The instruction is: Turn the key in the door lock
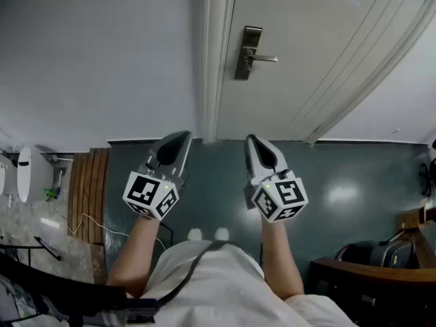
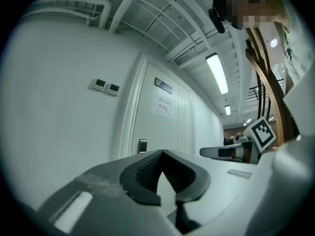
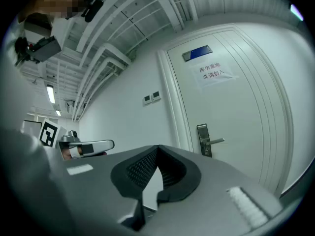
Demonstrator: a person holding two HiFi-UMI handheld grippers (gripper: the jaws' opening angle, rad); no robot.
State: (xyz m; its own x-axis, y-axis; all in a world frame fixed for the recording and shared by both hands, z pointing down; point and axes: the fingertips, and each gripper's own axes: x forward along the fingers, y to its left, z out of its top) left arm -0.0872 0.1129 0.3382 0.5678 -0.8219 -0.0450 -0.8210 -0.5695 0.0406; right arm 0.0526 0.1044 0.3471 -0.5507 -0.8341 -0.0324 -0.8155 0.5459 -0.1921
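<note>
The task stands at the approach step; judged from the layout, no contact with the lock has been made. The white panelled door [image 1: 327,60] is closed. The upright brushed-metal lock plate [image 1: 249,52] sits on the door just beside the white door frame [image 1: 210,60], well apart from both tools.

The left hand-held gripper [image 1: 182,137] and the right hand-held gripper [image 1: 251,140] are held side by side over the dark green floor [image 1: 340,176], both aimed level toward the door. In each gripper view the jaws are pressed together at the tips with nothing between them.

Orientation of the lock:
- The long axis of the lock plate runs vertically, parallel to the door edge.
- The slim metal lever handle [image 1: 266,58] projects horizontally from the plate and points away from the frame, toward the middle of the door. In the right gripper view it points to the right.
- No key can be made out on the plate at this range; whether one sits in the cylinder cannot be told.

The next move probably calls for bringing one hand-held gripper up to the plate, locating the key, and parting the jaws wide enough to straddle its head. The jaws would then close on it before any rotation is applied.
</note>
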